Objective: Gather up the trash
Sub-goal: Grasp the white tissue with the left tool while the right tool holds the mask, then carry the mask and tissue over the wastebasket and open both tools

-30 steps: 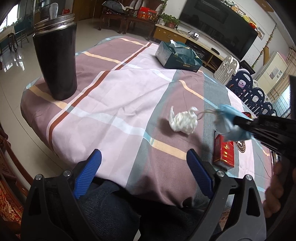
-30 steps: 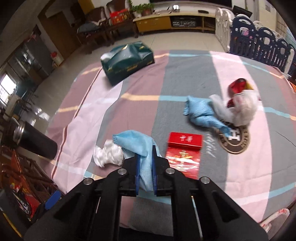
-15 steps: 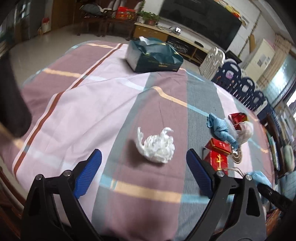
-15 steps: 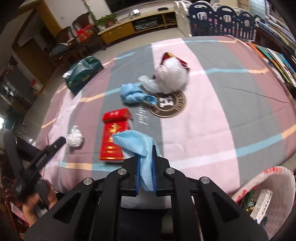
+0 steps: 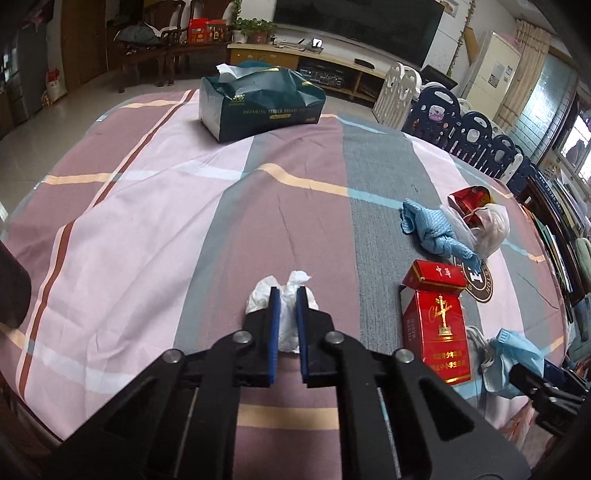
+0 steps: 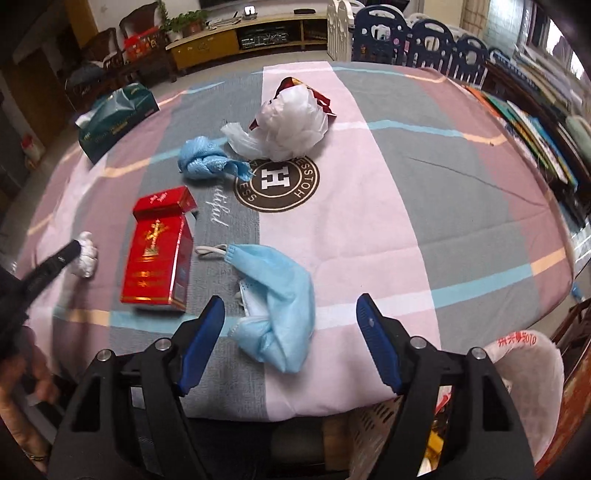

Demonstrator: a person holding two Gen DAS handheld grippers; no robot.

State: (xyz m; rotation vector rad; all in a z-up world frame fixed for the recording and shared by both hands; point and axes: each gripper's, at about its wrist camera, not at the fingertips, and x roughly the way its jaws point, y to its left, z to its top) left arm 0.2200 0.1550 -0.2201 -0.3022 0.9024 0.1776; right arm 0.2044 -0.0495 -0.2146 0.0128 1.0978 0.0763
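My left gripper [image 5: 287, 332] is shut on a crumpled white tissue [image 5: 286, 306] on the striped tablecloth; the tissue also shows in the right wrist view [image 6: 85, 254]. My right gripper [image 6: 290, 332] is open, and a blue face mask [image 6: 275, 291] hangs between its fingers over the table's near edge; the mask also shows in the left wrist view [image 5: 513, 363]. A red cigarette box [image 6: 159, 254] lies left of the mask. A twisted blue cloth [image 6: 207, 162] and a white plastic bag [image 6: 291, 125] over a red wrapper [image 5: 467, 199] lie farther back.
A dark green tissue box [image 5: 258, 103] stands at the far side of the table. A bin lined with a white bag [image 6: 521, 365] sits below the table edge at lower right. Blue and white chairs [image 6: 413, 33] stand beyond the table.
My left gripper has moved onto the white tissue and closed on it. My right gripper has opened and let go of the blue mask, which now hangs loose between its fingers.
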